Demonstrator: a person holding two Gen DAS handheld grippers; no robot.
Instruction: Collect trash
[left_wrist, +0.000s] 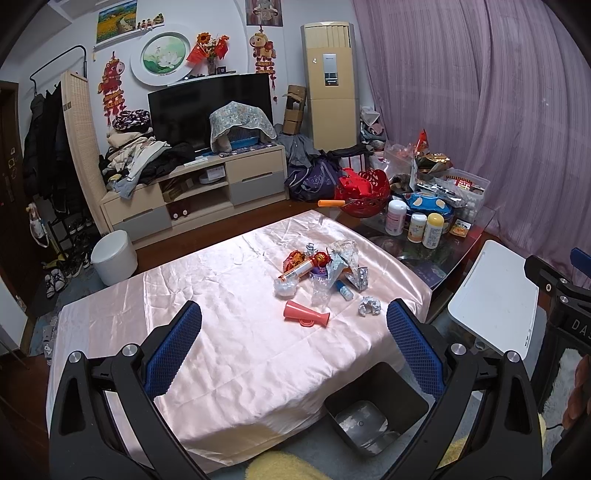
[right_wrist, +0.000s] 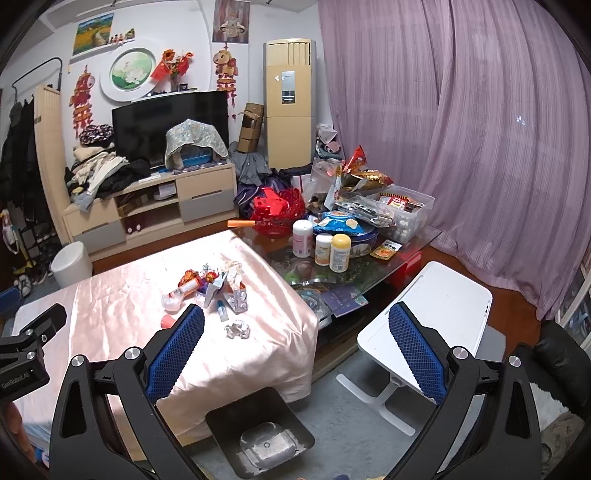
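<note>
Both the left gripper (left_wrist: 294, 317) and right gripper (right_wrist: 296, 321) hover with fingers spread and empty above the desk (left_wrist: 207, 302), where trash (left_wrist: 321, 269) lies heaped, the bin (left_wrist: 373, 410) waiting below its edge for drops.

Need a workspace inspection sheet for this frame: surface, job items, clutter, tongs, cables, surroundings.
Surface: low table under a pink satin cloth, wrinkled, mostly bare.
Job's things: trash pile of wrappers and clear plastic on the cloth; crumpled foil ball and coral plastic horn lie apart from it; black bin on the floor beside the table, nothing visible in it.
Clutter: glass side table crowded with bottles, a tin and snack packs.
Tongs: left tongs open, holding nothing; right tongs open, holding nothing.
Cables: nothing seen.
Surroundings: TV stand piled with clothes, white pail, white folding lap desk, purple curtain.
</note>
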